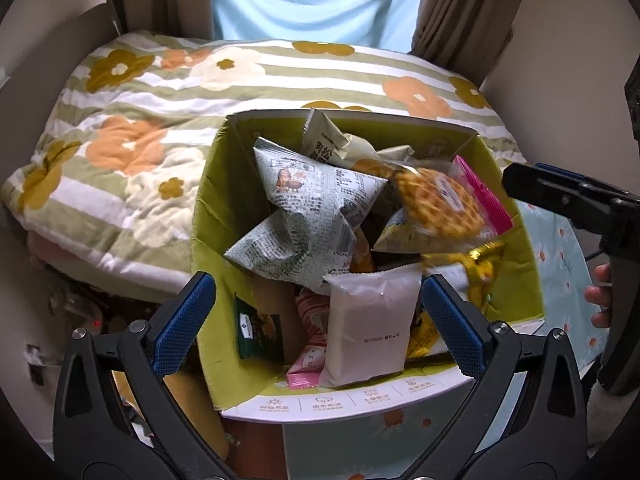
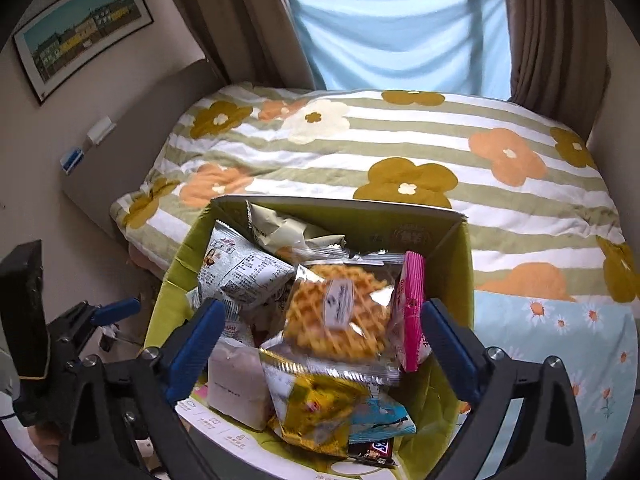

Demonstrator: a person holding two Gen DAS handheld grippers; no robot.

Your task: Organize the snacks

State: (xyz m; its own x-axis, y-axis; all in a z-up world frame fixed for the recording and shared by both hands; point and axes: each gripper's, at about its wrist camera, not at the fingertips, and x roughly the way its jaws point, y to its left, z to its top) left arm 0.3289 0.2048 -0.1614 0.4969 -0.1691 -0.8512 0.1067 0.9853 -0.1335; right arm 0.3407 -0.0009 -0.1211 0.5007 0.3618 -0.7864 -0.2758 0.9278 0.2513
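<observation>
A green cardboard box (image 1: 208, 200) (image 2: 444, 280) stands open and is full of snack packets. A wrapped waffle (image 1: 440, 204) (image 2: 340, 312) lies blurred on top of the pile, between a pink packet (image 1: 486, 196) (image 2: 410, 312) and grey newspaper-print bags (image 1: 316, 192) (image 2: 244, 272). A white packet (image 1: 368, 328) (image 2: 236, 388) leans at the near side. My left gripper (image 1: 318, 324) is open above the box's near edge. My right gripper (image 2: 322, 346) is open over the box, with nothing between its fingers. It also shows at the right of the left wrist view (image 1: 560, 192).
The box stands beside a bed with a striped floral quilt (image 1: 140, 120) (image 2: 400, 152). A light blue daisy cloth (image 2: 560, 340) lies to the right. Brown curtains (image 2: 552, 32) and a blue drape hang behind. A framed picture (image 2: 80, 32) hangs on the left wall.
</observation>
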